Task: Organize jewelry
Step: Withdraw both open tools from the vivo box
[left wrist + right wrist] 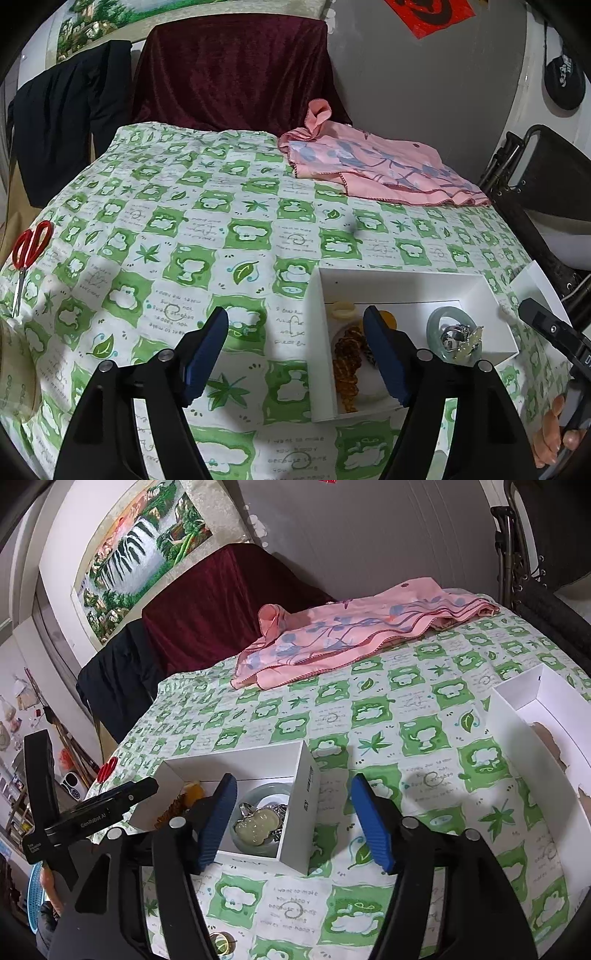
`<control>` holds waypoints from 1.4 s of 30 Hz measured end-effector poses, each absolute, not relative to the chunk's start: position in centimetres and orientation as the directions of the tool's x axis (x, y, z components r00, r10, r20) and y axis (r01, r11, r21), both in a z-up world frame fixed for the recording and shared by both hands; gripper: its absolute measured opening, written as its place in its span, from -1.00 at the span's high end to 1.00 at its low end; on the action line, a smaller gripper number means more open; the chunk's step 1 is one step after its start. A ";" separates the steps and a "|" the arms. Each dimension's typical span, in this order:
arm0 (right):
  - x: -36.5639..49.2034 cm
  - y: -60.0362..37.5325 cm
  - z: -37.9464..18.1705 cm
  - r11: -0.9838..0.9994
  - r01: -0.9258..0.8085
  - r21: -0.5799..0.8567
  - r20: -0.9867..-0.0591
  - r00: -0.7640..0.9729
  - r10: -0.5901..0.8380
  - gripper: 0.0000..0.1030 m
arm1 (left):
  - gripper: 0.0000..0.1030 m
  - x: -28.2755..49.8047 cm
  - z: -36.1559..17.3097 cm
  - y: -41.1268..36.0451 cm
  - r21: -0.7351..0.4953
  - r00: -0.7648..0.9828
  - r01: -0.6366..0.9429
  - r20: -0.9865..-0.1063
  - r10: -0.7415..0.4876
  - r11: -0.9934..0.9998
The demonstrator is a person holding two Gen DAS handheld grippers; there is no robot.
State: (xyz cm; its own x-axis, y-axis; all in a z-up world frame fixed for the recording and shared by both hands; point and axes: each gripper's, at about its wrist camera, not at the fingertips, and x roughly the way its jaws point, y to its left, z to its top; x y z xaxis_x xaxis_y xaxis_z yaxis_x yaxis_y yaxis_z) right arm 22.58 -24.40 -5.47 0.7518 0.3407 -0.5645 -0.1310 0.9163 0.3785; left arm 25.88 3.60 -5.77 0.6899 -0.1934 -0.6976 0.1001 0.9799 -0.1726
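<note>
Tongs both spread wide — left gripper (pixel 295 354) and right gripper (pixel 293 821) empty — above white jewelry box (pixel 299 771).

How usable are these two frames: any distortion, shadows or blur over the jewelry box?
Left wrist view: strong fisheye bending, dark corners, soft tool shadows on the tablecloth; jewelry box sharp. Right wrist view: same curvature, left tool intrudes, box contents readable.

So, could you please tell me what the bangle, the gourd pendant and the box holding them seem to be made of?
The bangle looks like jade or jade-coloured glass: pale grey-green, smooth and slightly translucent. The gourd pendant looks like a similar polished stone or resin: milky yellow-green, glossy, set against silvery metal. The box appears to be thin matte white cardboard, with flat folded walls and sharp corners.
</note>
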 end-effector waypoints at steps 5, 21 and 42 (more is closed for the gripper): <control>22.2 -24.6 -5.6 0.917 -0.122 0.381 -0.563 0.755 0.335 -0.23 | -0.48 25.6 -5.8 4.0 -0.166 0.694 0.084 -0.697 -0.177 0.983; 20.3 -25.1 -6.1 0.916 -0.098 0.388 -0.568 0.758 0.321 -0.24 | -0.61 23.3 -5.8 5.5 -0.141 0.716 0.045 -0.686 -0.131 0.989; 15.7 -25.4 -6.4 0.905 -0.100 0.414 -0.548 0.766 0.336 -0.24 | -0.70 18.6 -6.3 5.6 -0.123 0.707 0.062 -0.696 -0.130 0.990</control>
State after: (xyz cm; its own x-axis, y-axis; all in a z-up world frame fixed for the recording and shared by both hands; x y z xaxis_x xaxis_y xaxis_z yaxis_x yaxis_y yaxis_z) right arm 15.67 -25.40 -6.36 0.7660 0.3355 -0.5483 -0.1004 0.9049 0.4135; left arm 18.56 5.62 -6.26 0.7065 -0.1303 -0.6956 0.0616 0.9905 -0.1230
